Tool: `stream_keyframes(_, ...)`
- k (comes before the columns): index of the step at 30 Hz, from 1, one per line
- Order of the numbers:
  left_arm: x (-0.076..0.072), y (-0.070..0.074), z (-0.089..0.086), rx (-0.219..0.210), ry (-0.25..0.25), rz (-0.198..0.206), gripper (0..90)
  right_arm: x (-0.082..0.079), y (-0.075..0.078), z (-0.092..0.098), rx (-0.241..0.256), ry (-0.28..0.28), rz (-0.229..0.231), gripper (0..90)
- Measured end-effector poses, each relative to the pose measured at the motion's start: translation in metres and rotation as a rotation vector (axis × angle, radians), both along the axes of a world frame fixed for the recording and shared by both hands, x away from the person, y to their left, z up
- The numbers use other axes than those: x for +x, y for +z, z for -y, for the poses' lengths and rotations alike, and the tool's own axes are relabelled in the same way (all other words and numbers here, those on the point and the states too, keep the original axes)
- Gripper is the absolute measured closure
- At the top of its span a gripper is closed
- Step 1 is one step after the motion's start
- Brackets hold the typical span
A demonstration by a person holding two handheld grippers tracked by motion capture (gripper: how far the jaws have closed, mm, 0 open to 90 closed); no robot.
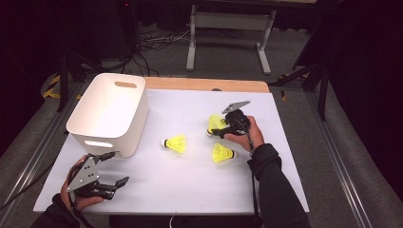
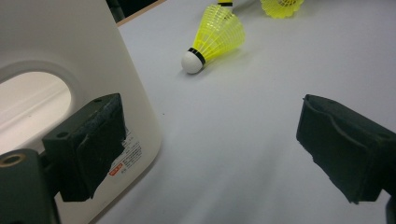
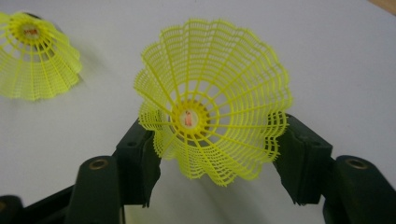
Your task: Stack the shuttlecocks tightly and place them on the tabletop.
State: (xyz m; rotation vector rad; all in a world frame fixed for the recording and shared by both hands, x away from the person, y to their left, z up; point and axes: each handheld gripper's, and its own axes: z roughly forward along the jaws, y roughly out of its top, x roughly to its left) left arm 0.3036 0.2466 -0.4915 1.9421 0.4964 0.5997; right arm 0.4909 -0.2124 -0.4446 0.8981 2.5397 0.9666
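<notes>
Three yellow mesh shuttlecocks are on the white table sheet (image 1: pixel 190 185). My right gripper (image 1: pixel 215 128) (image 3: pixel 218 161) is shut on the skirt of one shuttlecock (image 1: pixel 216 122) (image 3: pixel 212 98), whose open end faces the camera. A second shuttlecock (image 1: pixel 176 144) (image 2: pixel 215 37) lies on its side at the table's middle, white cork to the left. The third (image 1: pixel 222 153) (image 3: pixel 35 56) lies just in front of the right hand. My left gripper (image 1: pixel 119 167) (image 2: pixel 210 149) stands open at the near left, empty, one jaw close to the white bin (image 1: pixel 135 126) (image 2: pixel 70 56).
The white bin with oval handle holes stands at the left, open side up. A bare wooden strip (image 1: pixel 204 84) runs along the table's far edge. Beyond it are a dark floor, cables and a desk frame (image 1: pixel 228 28).
</notes>
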Motion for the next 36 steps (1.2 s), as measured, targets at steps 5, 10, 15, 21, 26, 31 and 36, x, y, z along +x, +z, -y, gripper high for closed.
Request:
stream_keyframes(5, 0.001, 0.000, -0.001, 0.000, -0.007, -0.003, 8.8, -0.003, -0.003, 0.010, -0.037, -0.009, -0.004, 35.5)
stream_keyframes(10, 0.001, -0.002, 0.000, 0.002, -0.010, -0.010, 8.8, -0.007, -0.003, 0.019, -0.020, -0.027, -0.001, 32.0)
stream_keyframes(15, 0.002, -0.002, 0.001, 0.003, -0.014, -0.016, 8.9, -0.009, -0.002, 0.024, -0.013, -0.031, 0.012, 31.3)
stream_keyframes(21, 0.002, -0.002, 0.001, 0.005, -0.014, -0.016, 8.9, -0.016, 0.002, 0.027, -0.013, -0.028, 0.015, 33.7)
stream_keyframes(26, 0.002, -0.002, 0.001, 0.006, -0.015, -0.016, 8.9, -0.017, 0.003, 0.032, -0.030, -0.049, 0.024, 30.2)
stream_keyframes(31, 0.002, -0.002, 0.001, 0.005, -0.016, -0.020, 8.9, -0.014, -0.001, 0.036, -0.043, -0.066, -0.003, 29.7)
stream_keyframes(36, 0.002, -0.002, 0.000, 0.004, -0.016, -0.020, 8.9, -0.017, -0.001, 0.038, -0.029, -0.080, -0.005, 30.6)
